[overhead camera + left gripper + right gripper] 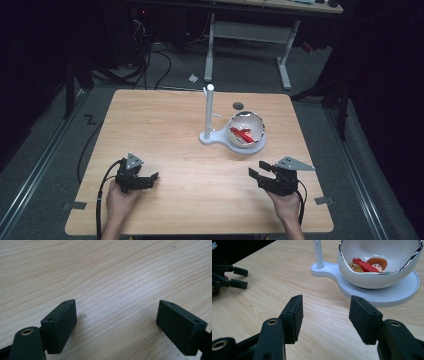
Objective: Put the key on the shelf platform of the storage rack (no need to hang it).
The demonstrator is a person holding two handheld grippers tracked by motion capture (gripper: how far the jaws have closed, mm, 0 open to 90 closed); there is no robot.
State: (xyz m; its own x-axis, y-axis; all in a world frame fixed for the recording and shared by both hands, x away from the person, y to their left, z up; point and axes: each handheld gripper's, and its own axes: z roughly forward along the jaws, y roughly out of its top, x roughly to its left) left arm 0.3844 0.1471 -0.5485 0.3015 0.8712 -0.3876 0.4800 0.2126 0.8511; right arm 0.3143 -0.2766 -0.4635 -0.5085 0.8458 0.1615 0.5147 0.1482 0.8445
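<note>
Dark room, cables on grey floor, second desk at far side. Wooden table point(165, 125) mostly bare, lit from above.

Right of centre, towards far edge: white stand point(218, 138) with flat base and upright post point(209, 112). Bowl point(246, 129) seated on round part of base, post just to its left. Bowl white, shiny, rim jagged like a cracked shell; probably kept on base to stop it rolling or sliding when reached into. Inside, small toy figure point(369, 265) with red piece and brown hat, lying low against near wall, below rim. Reachable from above only.

Left gripper point(145, 179) near left corner, held low over table, well apart from stand. Jaws parted wide, bare wood between them in left gripper view, nothing gripped. Looks parked, out of the way.

Right gripper point(260, 173) at near right, jaws parted about halfway, nothing between pads point(295, 315). Pointed far and slightly left, straight at bowl and stand. Aim suggests figure in bowl as target. Gap looks enough for figure, though a steep approach over rim needed; level approach would meet bowl wall. Risk judged: nudging bowl off base.
</note>
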